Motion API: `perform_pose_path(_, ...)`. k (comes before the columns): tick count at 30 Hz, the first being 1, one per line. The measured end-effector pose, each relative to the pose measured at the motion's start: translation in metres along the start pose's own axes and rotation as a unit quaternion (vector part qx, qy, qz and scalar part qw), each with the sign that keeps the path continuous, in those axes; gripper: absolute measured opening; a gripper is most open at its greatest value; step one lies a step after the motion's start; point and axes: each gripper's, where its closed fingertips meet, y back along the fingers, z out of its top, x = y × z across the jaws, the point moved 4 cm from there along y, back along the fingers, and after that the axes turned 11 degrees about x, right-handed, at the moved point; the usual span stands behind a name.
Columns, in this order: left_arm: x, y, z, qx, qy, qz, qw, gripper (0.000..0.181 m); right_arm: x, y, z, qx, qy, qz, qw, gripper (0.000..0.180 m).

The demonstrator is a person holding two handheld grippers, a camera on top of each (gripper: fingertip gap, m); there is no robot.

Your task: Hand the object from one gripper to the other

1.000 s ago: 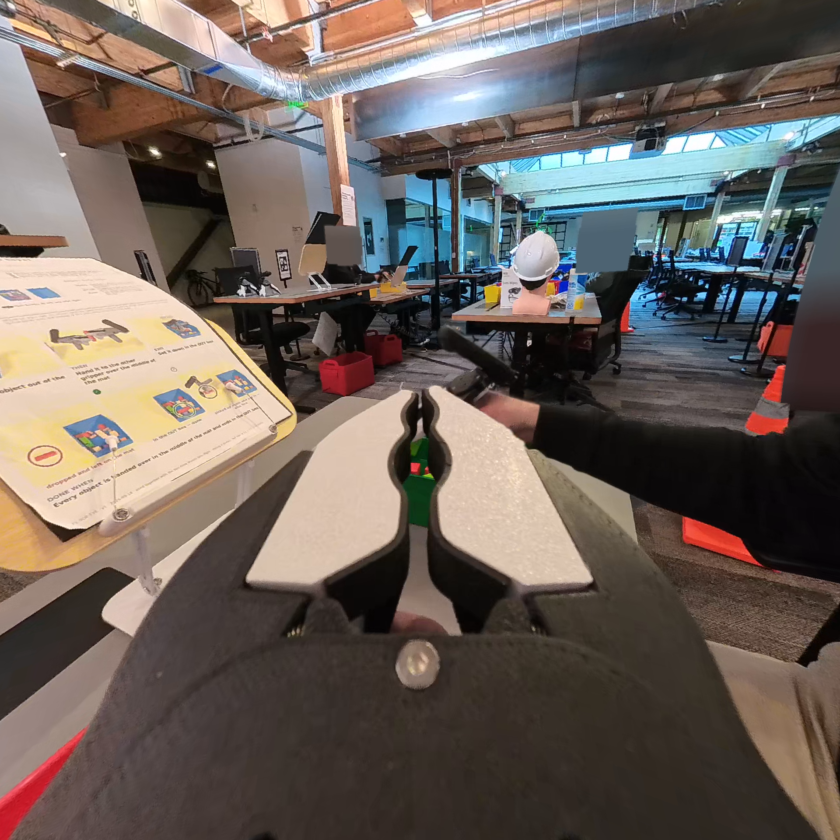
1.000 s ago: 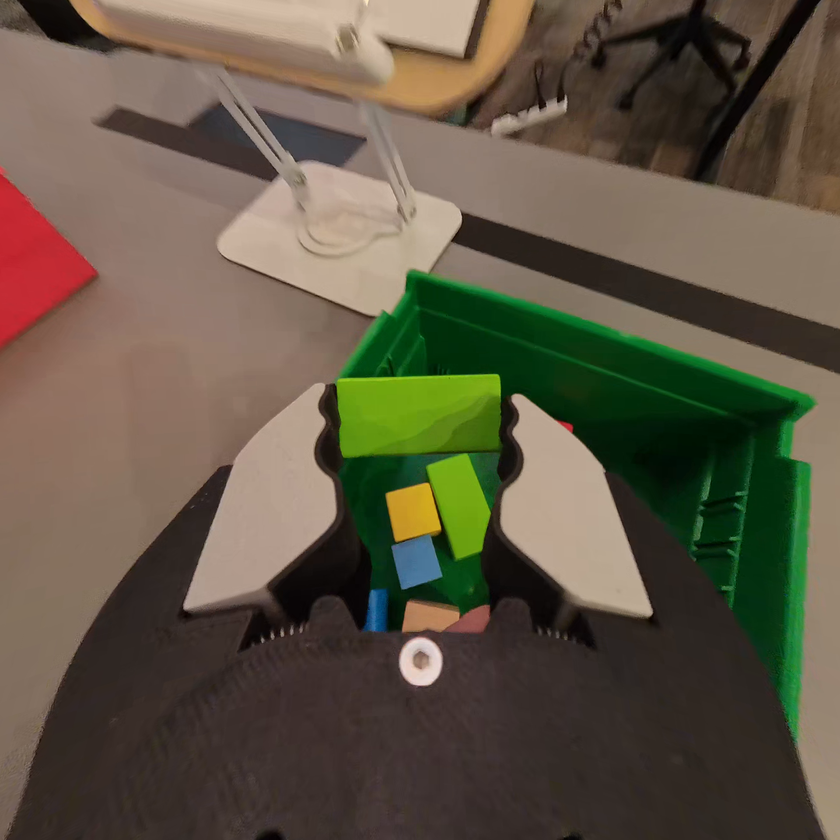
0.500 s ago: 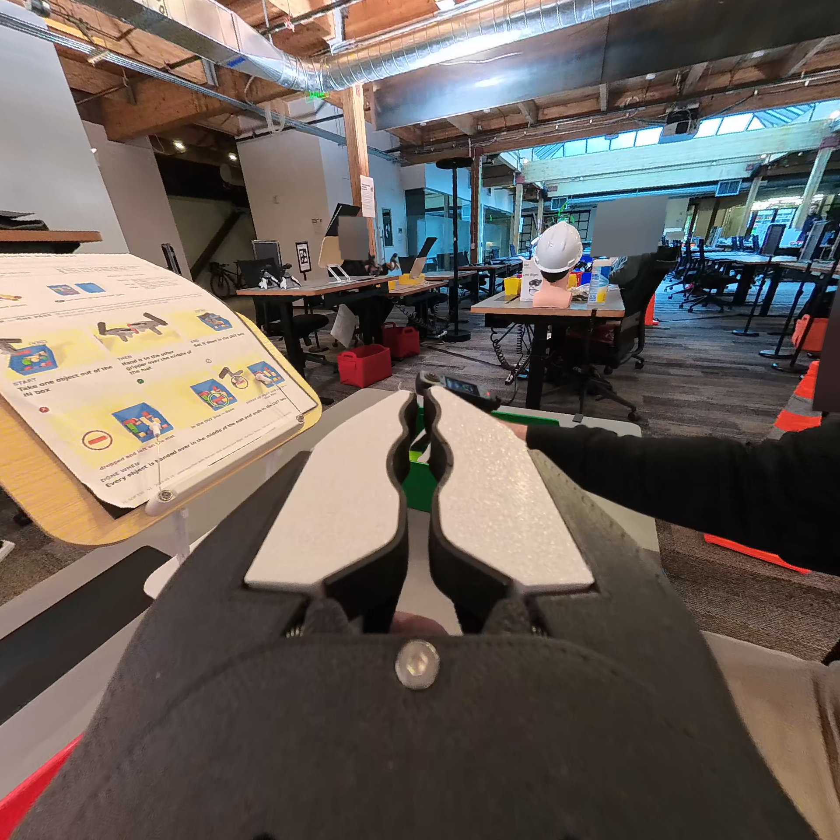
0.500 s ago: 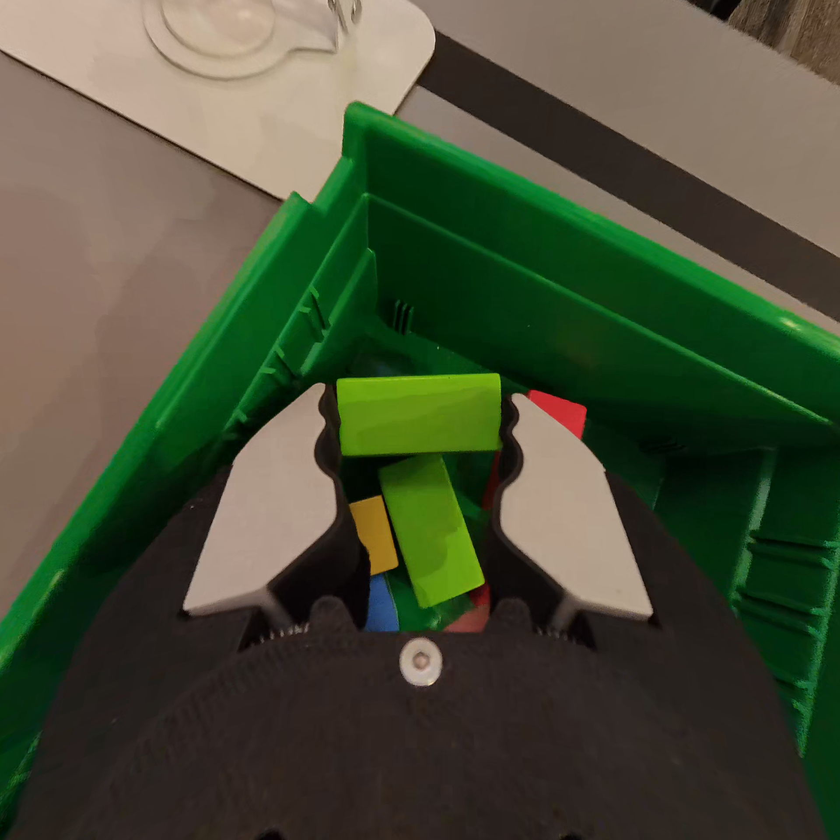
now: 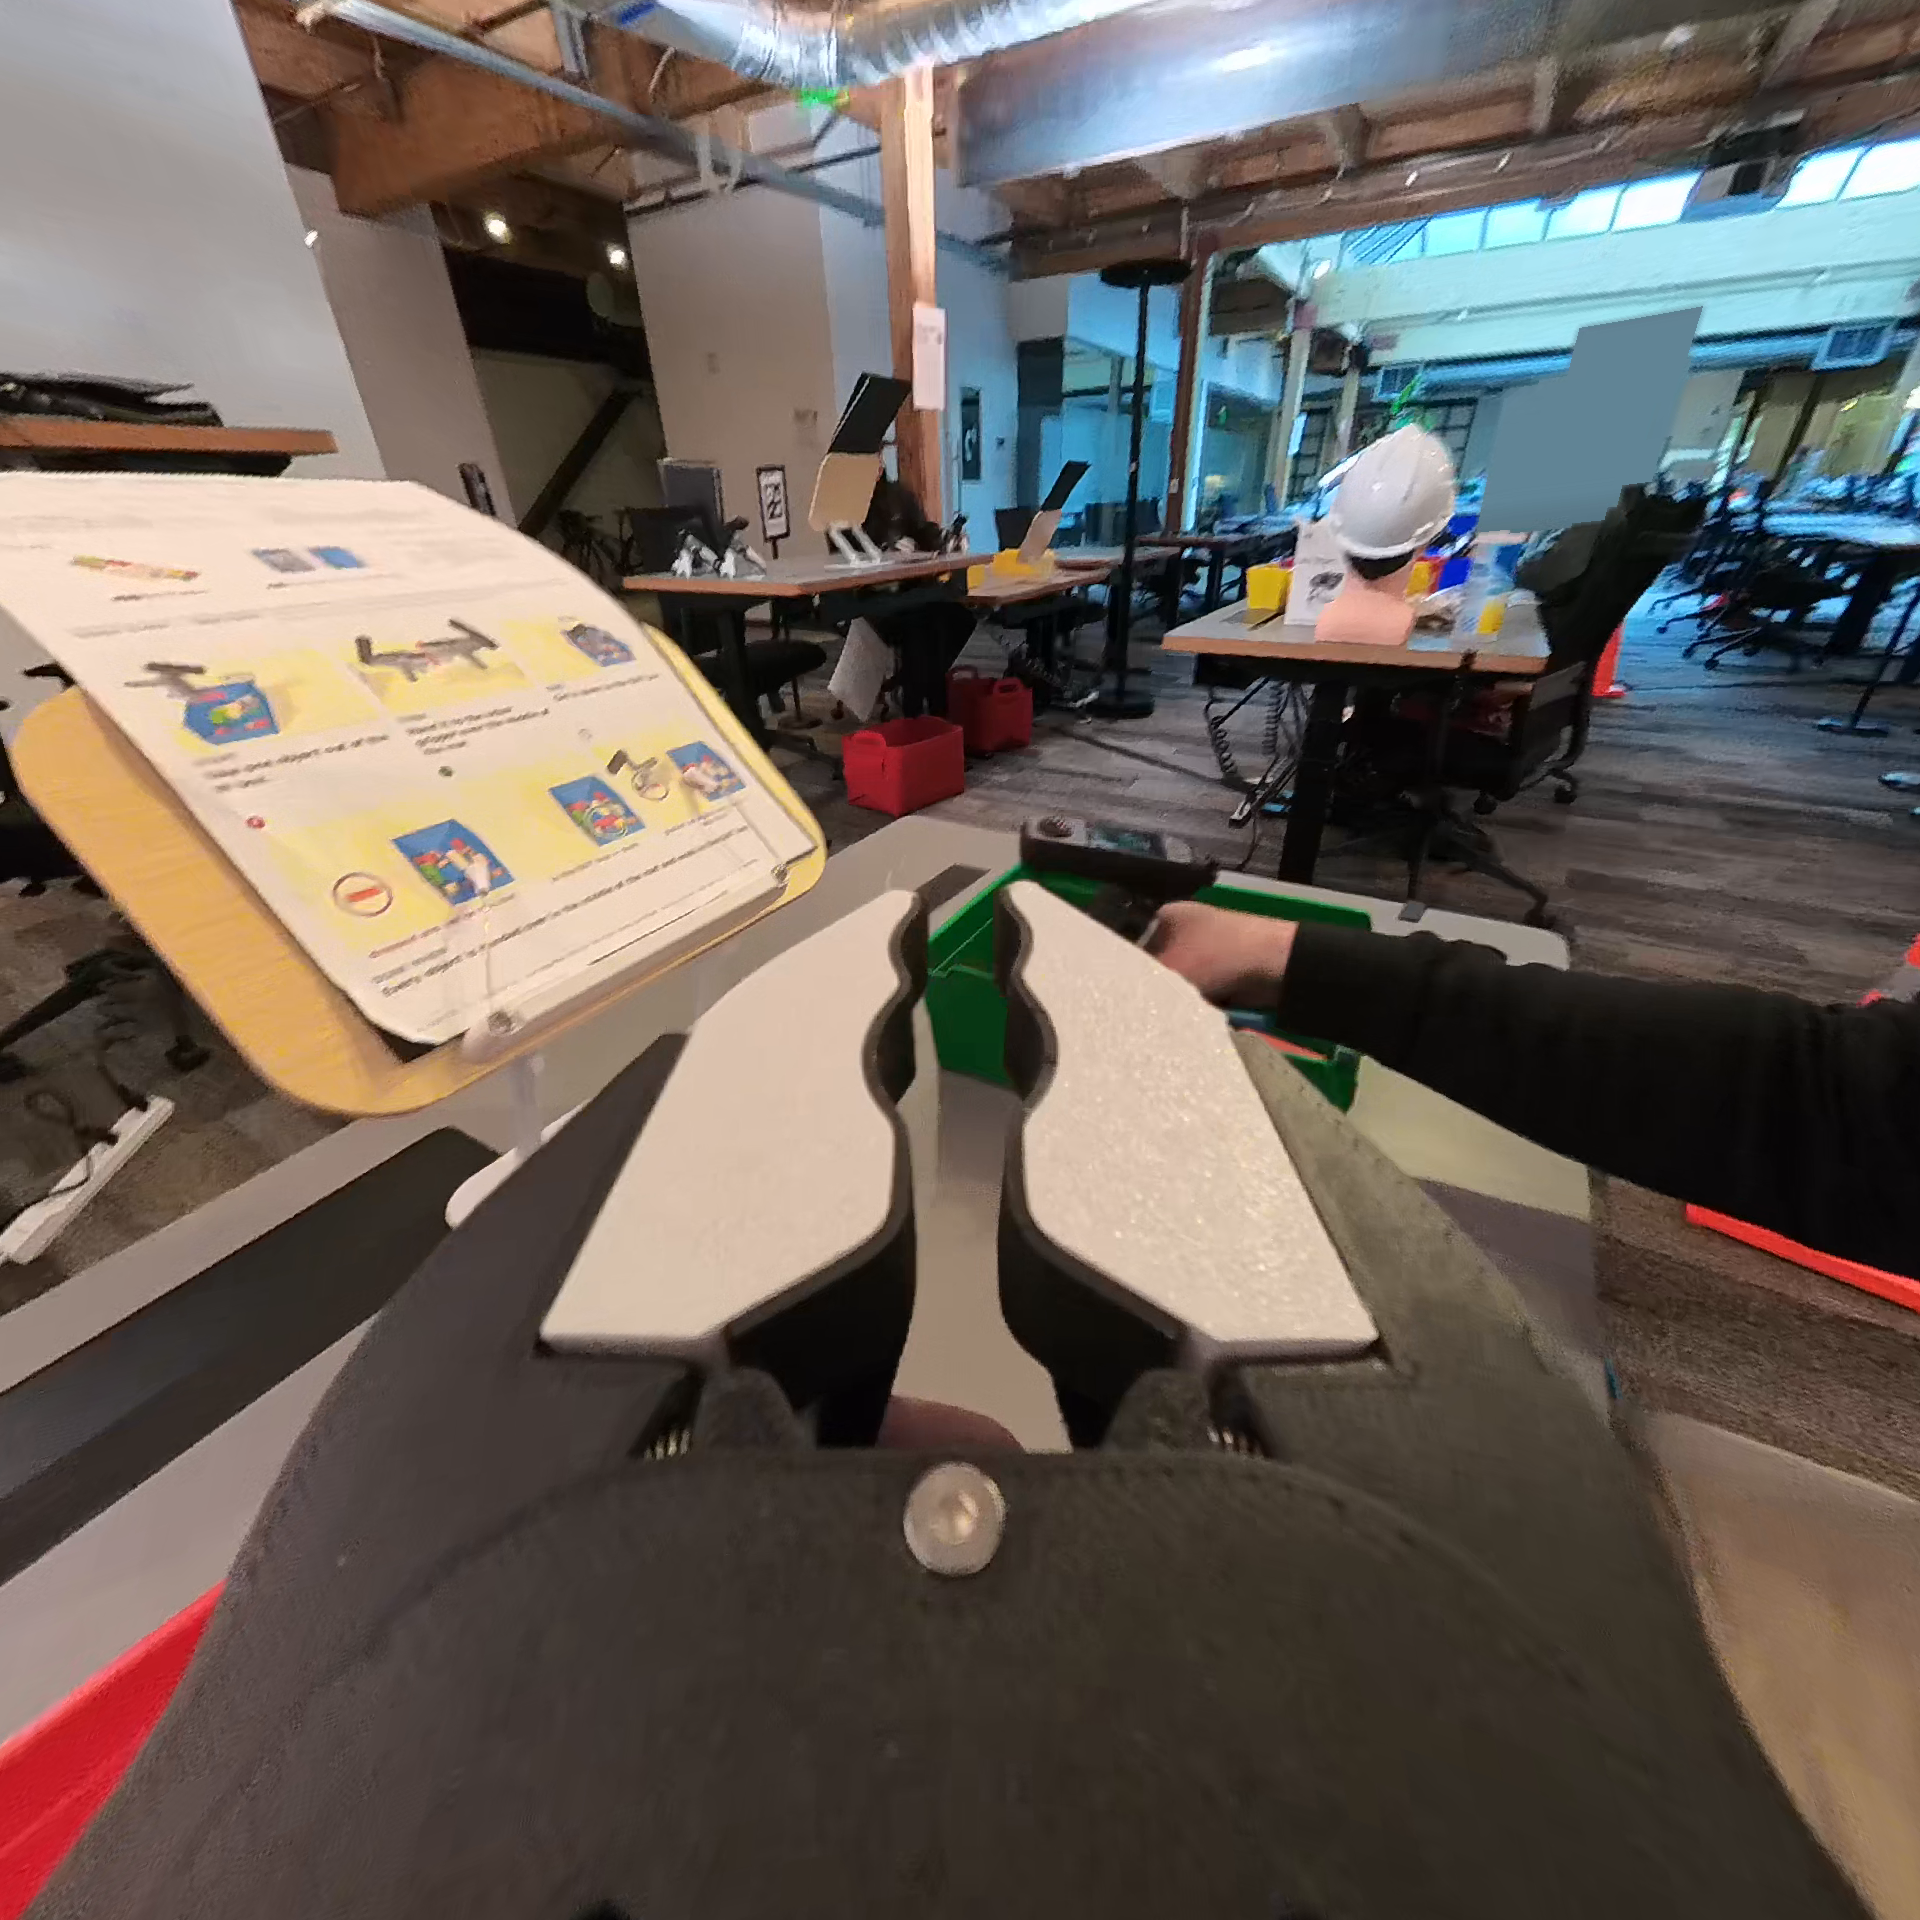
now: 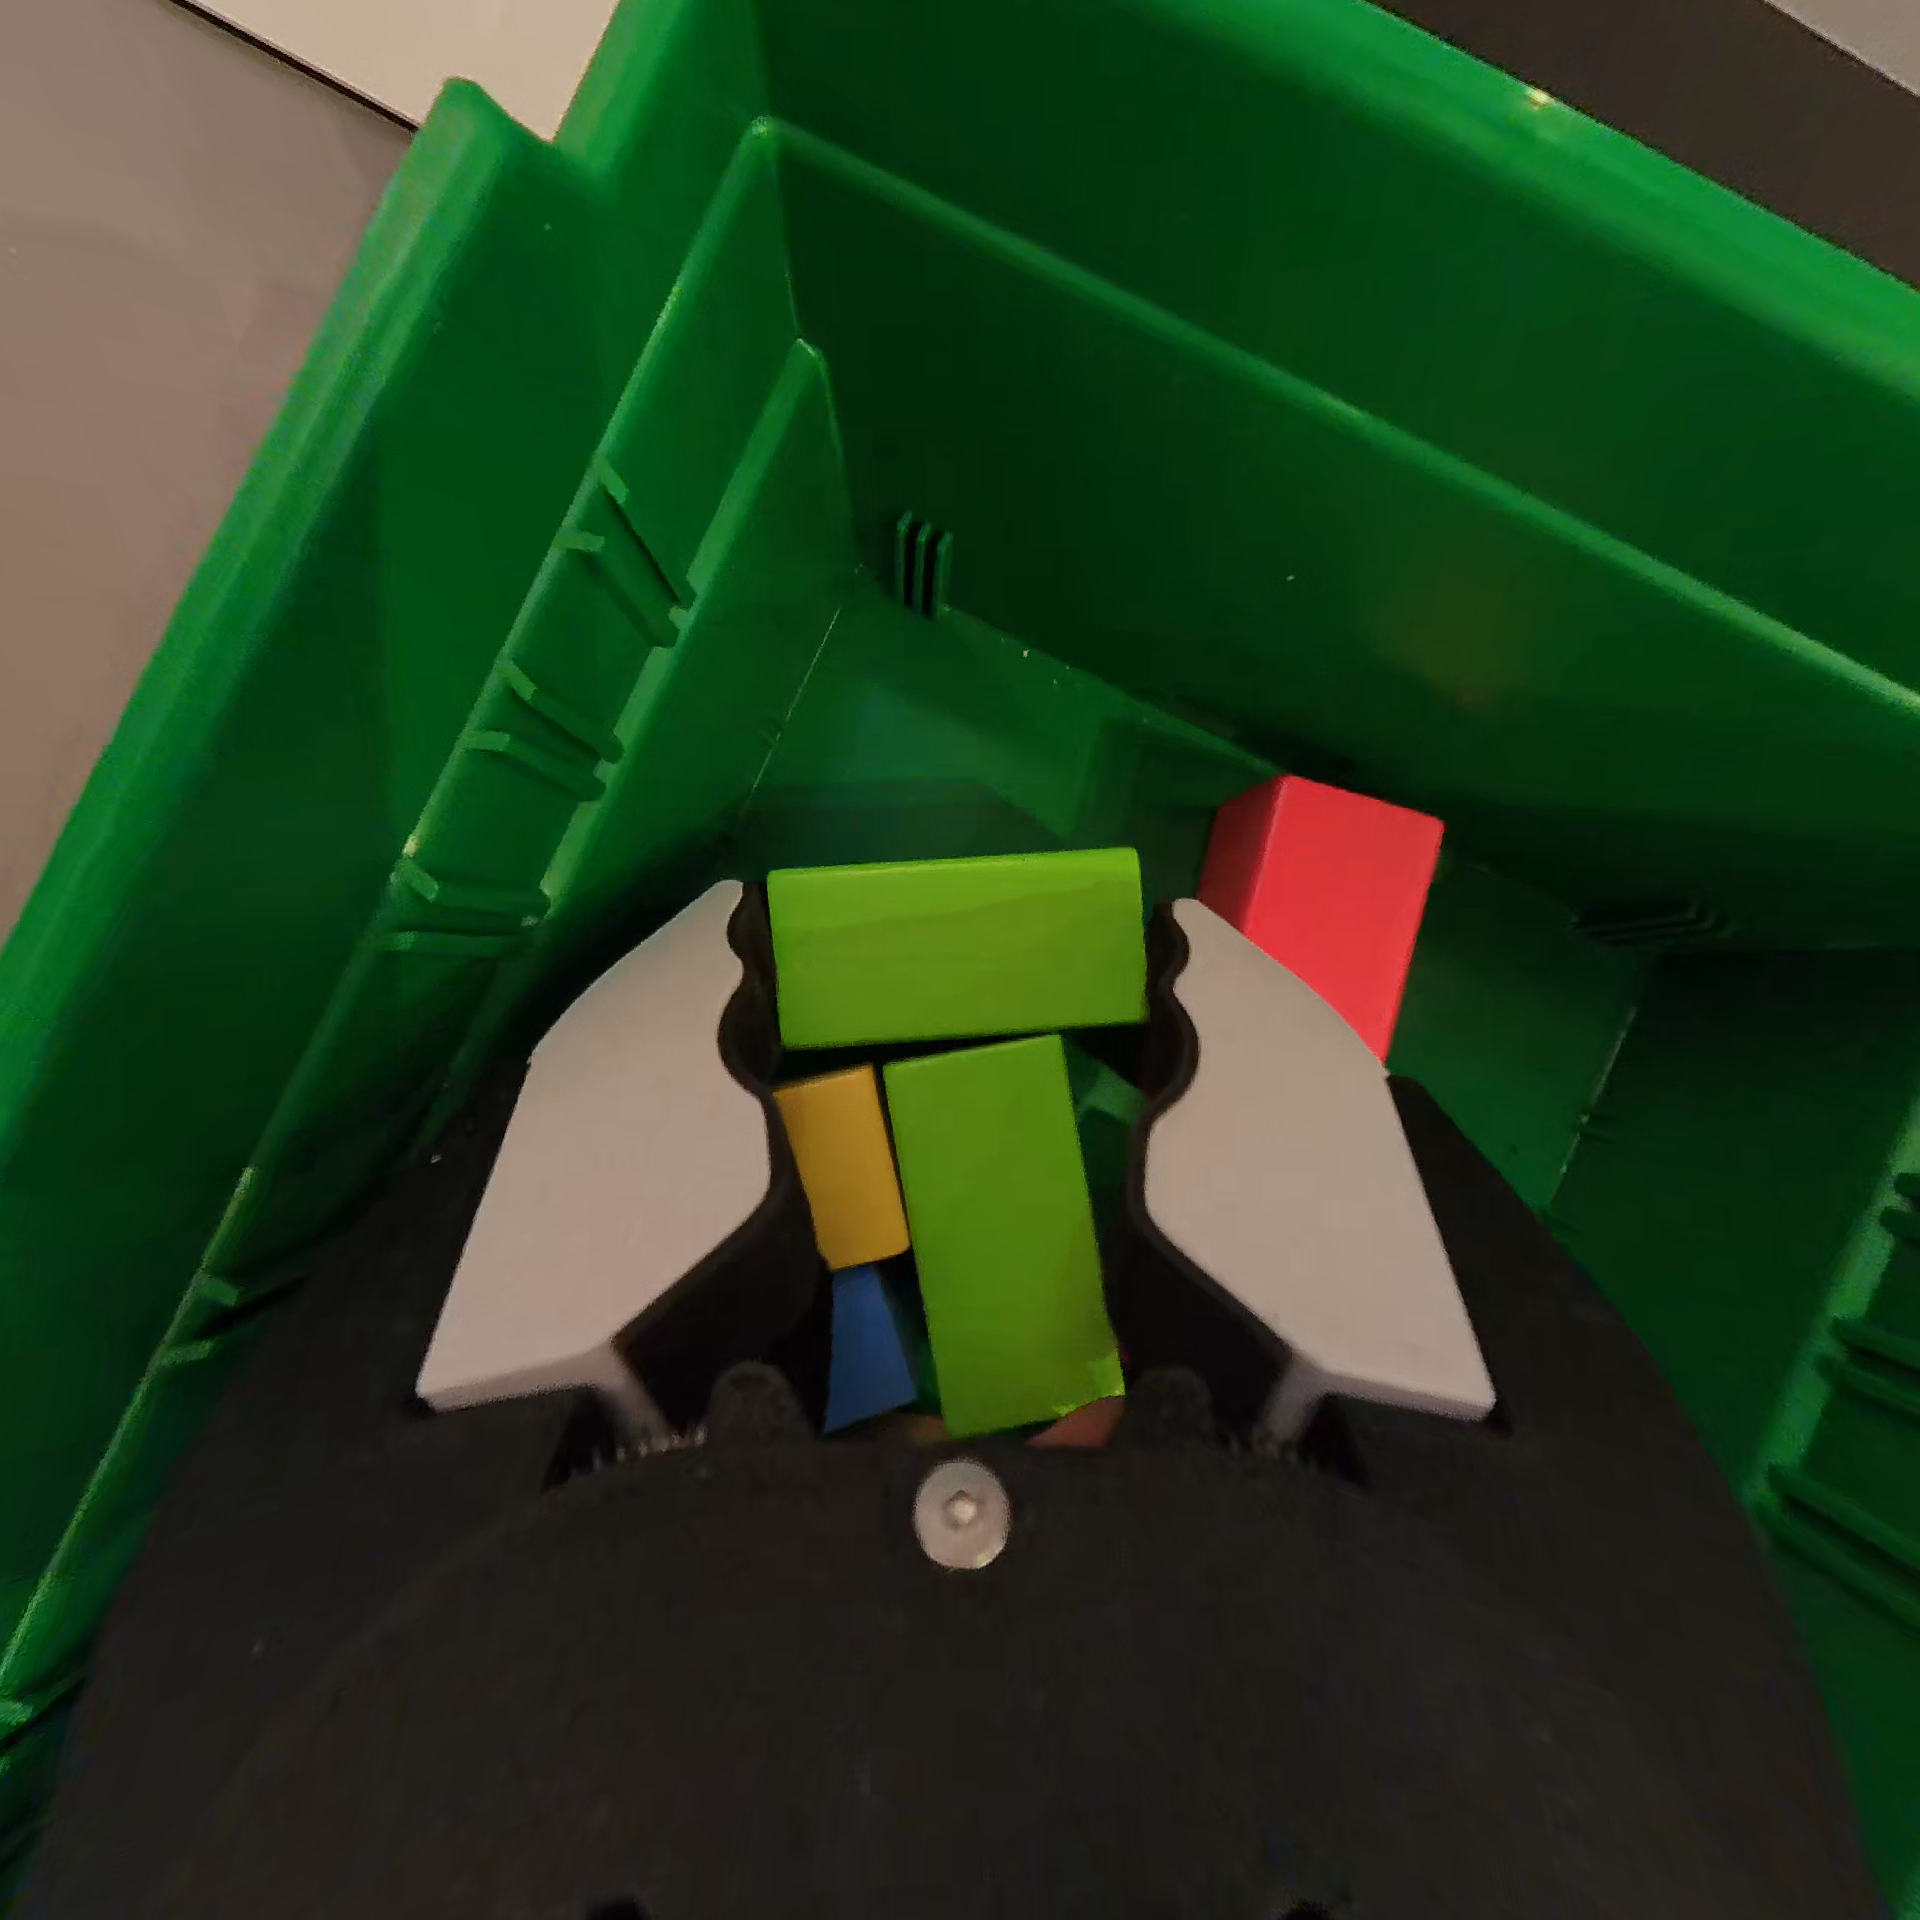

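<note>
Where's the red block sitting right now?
In the right wrist view, the red block lies inside the green bin against its far wall, just right of the right tongs, which grip a lime green block.

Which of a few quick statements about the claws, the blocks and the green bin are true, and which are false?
1. The right claw grips a light green block by its ends. True.
2. The right claw is outside the green bin. False: it reaches down inside the bin.
3. A red block stands against the bin's wall. True.
4. The left claw holds a yellow block. False: there is nothing between its fingers, which are nearly closed.
5. A yellow block lies beside a second light green block in the bin. True.
</note>
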Motion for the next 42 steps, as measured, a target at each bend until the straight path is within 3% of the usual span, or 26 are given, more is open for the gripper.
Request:
perform_pose_path(8, 0.058, 0.019, -0.039, 0.149, -0.01, 0.145, 0.978, 0.04, -0.01, 0.027, 0.002, -0.004, 0.021, -0.039, 0.999, 0.078)
perform_pose_path(12, 0.099, 0.04, -0.082, 0.273, 0.003, 0.239, 0.932, 0.055, -0.017, 0.046, 0.004, -0.023, 0.013, -0.047, 0.999, 0.077)
perform_pose_path(16, 0.136, 0.061, -0.141, 0.404, 0.01, 0.318, 0.858, 0.059, -0.018, 0.066, 0.01, -0.046, 0.015, -0.054, 0.997, 0.076)
perform_pose_path(19, 0.152, 0.061, -0.184, 0.461, 0.033, 0.338, 0.82, 0.056, -0.013, 0.078, 0.015, -0.062, 0.02, -0.054, 0.996, 0.074)
perform_pose_path(24, 0.176, 0.048, -0.237, 0.534, -0.008, 0.391, 0.75, 0.051, -0.007, 0.095, 0.022, -0.089, 0.029, -0.053, 0.994, 0.073)
perform_pose_path(28, 0.192, 0.045, -0.277, 0.57, 0.055, 0.387, 0.723, 0.049, -0.006, 0.108, 0.026, -0.107, 0.032, -0.054, 0.992, 0.072)
perform_pose_path(30, 0.191, 0.043, -0.287, 0.562, 0.079, 0.379, 0.731, 0.051, -0.007, 0.112, 0.026, -0.114, 0.031, -0.054, 0.992, 0.072)
perform_pose_path(31, 0.186, 0.039, -0.284, 0.559, 0.064, 0.363, 0.743, 0.042, -0.009, 0.114, 0.026, -0.117, 0.028, -0.054, 0.991, 0.072)
perform_pose_path(33, 0.158, 0.021, -0.279, 0.548, 0.081, 0.26, 0.791, 0.03, -0.012, 0.115, 0.025, -0.121, 0.023, -0.049, 0.991, 0.071)
perform_pose_path(36, 0.166, 0.029, -0.263, 0.538, 0.027, 0.321, 0.779, 0.045, -0.015, 0.115, 0.023, -0.124, 0.018, -0.045, 0.991, 0.071)
perform_pose_path(39, 0.175, 0.027, -0.264, 0.508, 0.068, 0.33, 0.793, 0.059, -0.014, 0.116, 0.024, -0.127, 0.02, -0.043, 0.991, 0.07)
perform_pose_path(42, 0.18, 0.027, -0.284, 0.576, 0.033, 0.317, 0.753, 0.055, -0.011, 0.118, 0.025, -0.128, 0.026, -0.044, 0.99, 0.07)
